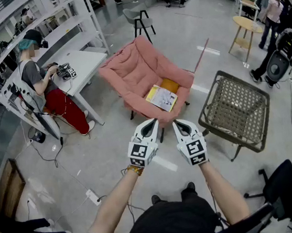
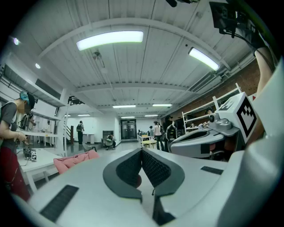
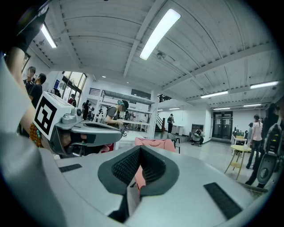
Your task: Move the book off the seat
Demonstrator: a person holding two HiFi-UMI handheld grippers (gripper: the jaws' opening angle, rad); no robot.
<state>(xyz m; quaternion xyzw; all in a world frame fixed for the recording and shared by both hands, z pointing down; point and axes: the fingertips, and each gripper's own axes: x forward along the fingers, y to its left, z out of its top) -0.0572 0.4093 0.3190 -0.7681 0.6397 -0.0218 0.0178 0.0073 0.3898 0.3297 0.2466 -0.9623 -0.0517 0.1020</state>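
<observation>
A yellow and white book (image 1: 161, 97) lies on the seat of a pink padded chair (image 1: 132, 70) in the head view, partly over an orange cushion (image 1: 170, 85). My left gripper (image 1: 152, 123) and right gripper (image 1: 179, 124) are held side by side in front of the chair, short of the book, both shut and empty. In the left gripper view the left gripper (image 2: 142, 153) has its jaws closed, with the pink chair (image 2: 73, 160) low at the left. The right gripper view has the right gripper (image 3: 140, 152) shut, the pink chair (image 3: 154, 143) just beyond it.
A woven wicker chair (image 1: 235, 107) stands right of the pink chair. A white desk (image 1: 80, 66) with a seated person (image 1: 44, 83) is at the left. A power strip and cables (image 1: 92, 197) lie on the floor. More people stand by a round table (image 1: 246, 24) far right.
</observation>
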